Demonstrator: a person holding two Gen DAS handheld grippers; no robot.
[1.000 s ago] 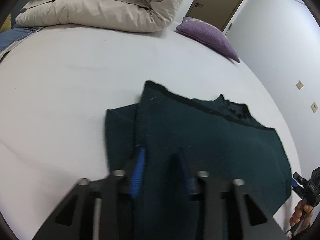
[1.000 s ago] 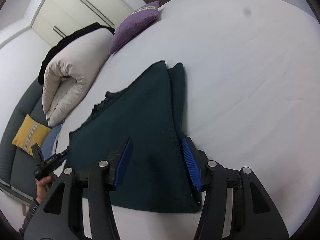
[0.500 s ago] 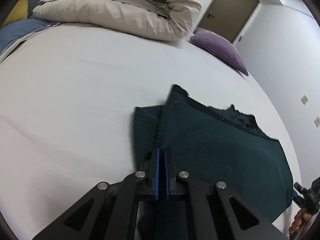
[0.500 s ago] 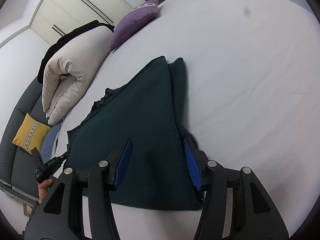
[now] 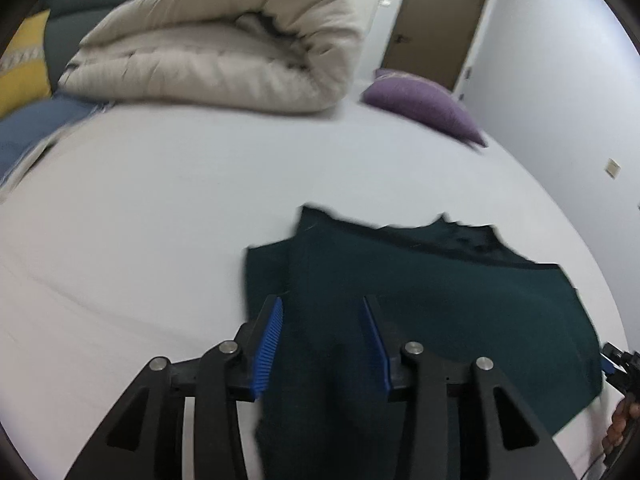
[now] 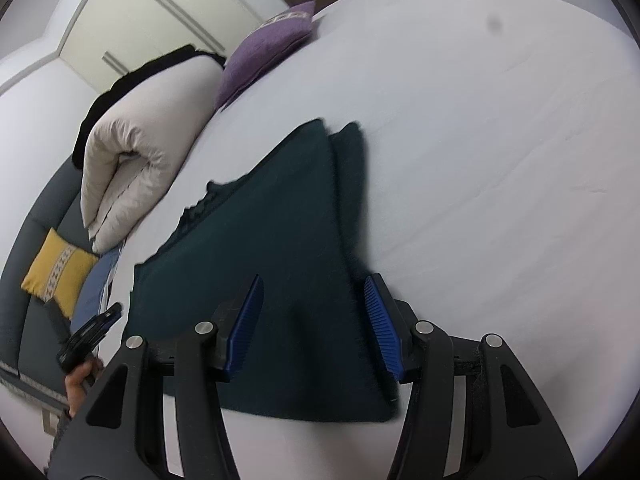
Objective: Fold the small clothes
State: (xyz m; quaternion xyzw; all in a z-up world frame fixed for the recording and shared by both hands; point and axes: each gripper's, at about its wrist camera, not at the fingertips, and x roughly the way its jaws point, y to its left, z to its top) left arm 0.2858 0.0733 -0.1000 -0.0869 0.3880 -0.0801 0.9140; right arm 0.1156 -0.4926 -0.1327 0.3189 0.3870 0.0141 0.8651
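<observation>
White bed bears dark green garment lengthwise between spread left gripper and spread right gripper.

My two wrist cameras look low across the bed from opposite edges, sharing the dark green garment.

Dark green garment: matt, fuzzy knit-like cloth. Bed sheet under it: smooth pale cloth, faint creases. Beige duvet beyond garment: soft quilted fabric. Purple pillow: coarse weave. Left gripper, right gripper: matt black plastic, ribbed blue pads, shiny metal pins.
</observation>
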